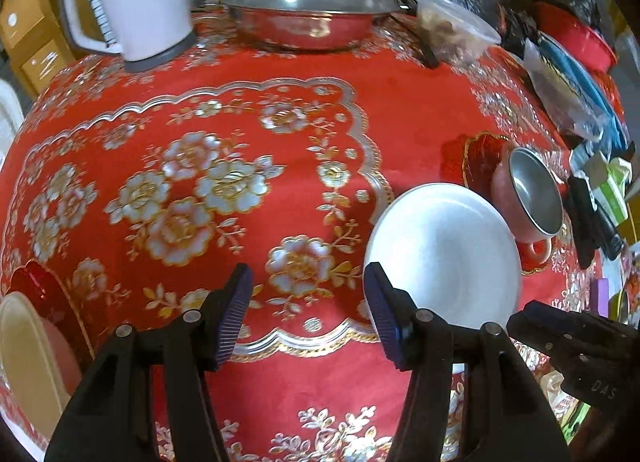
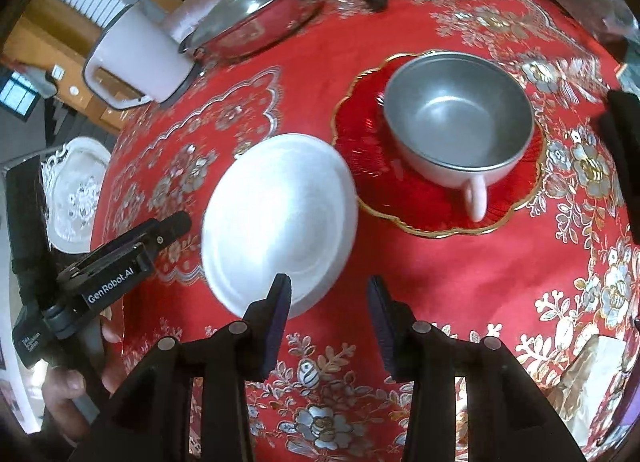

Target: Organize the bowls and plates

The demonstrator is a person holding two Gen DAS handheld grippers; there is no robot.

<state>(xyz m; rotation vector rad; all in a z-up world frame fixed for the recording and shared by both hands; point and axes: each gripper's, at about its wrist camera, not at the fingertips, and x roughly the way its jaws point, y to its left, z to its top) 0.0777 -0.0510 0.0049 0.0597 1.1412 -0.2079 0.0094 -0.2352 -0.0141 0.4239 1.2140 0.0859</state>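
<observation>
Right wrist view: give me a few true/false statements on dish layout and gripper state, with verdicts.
1. The metal-lined cup sits on the red plate. True.
2. The white plate is stacked on the red plate. False: it lies on the tablecloth beside it.
3. The right gripper is shut on the white plate. False: its jaws are open and hold nothing.
4. The lidded steel pan stands next to the white jug. True.
5. The left gripper is open. True.
</observation>
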